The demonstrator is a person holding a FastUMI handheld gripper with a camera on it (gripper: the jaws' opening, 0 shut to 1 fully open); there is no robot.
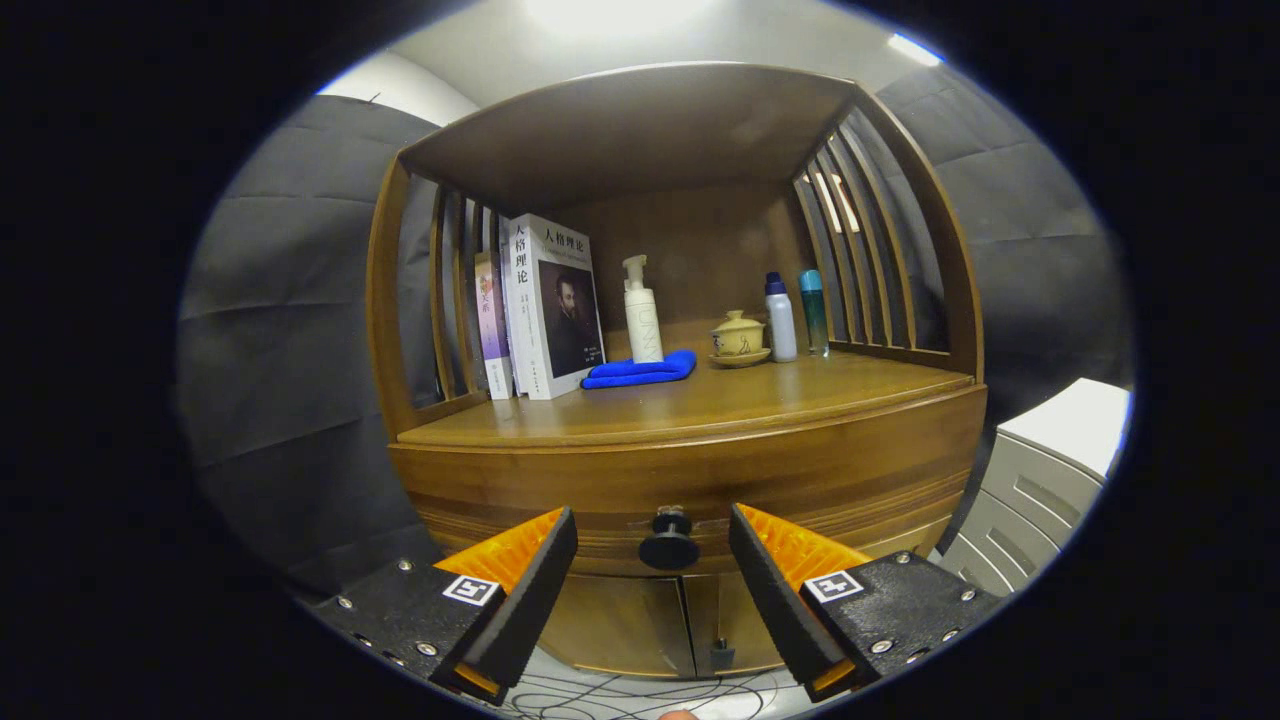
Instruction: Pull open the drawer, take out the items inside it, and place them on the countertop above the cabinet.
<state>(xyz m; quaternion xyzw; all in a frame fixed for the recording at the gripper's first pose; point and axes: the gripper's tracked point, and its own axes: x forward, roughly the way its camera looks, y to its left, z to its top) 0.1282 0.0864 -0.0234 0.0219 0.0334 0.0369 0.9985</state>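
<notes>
A wooden cabinet stands ahead with its drawer front (pixel 690 480) closed under the countertop (pixel 700 405). A round dark knob (pixel 668 545) sticks out of the drawer's middle. My gripper (pixel 655 535) is open, its two fingers spread to either side of the knob and not touching it. The knob sits between the fingertips, slightly ahead of them. The drawer's contents are hidden.
On the countertop stand books (pixel 545 310), a white pump bottle (pixel 642 315) behind a folded blue cloth (pixel 640 370), a lidded ceramic cup (pixel 738 338) and two small bottles (pixel 795 315). Two small doors (pixel 650 625) lie below the drawer. A grey drawer unit (pixel 1040 480) stands to the right. Cables lie on the floor.
</notes>
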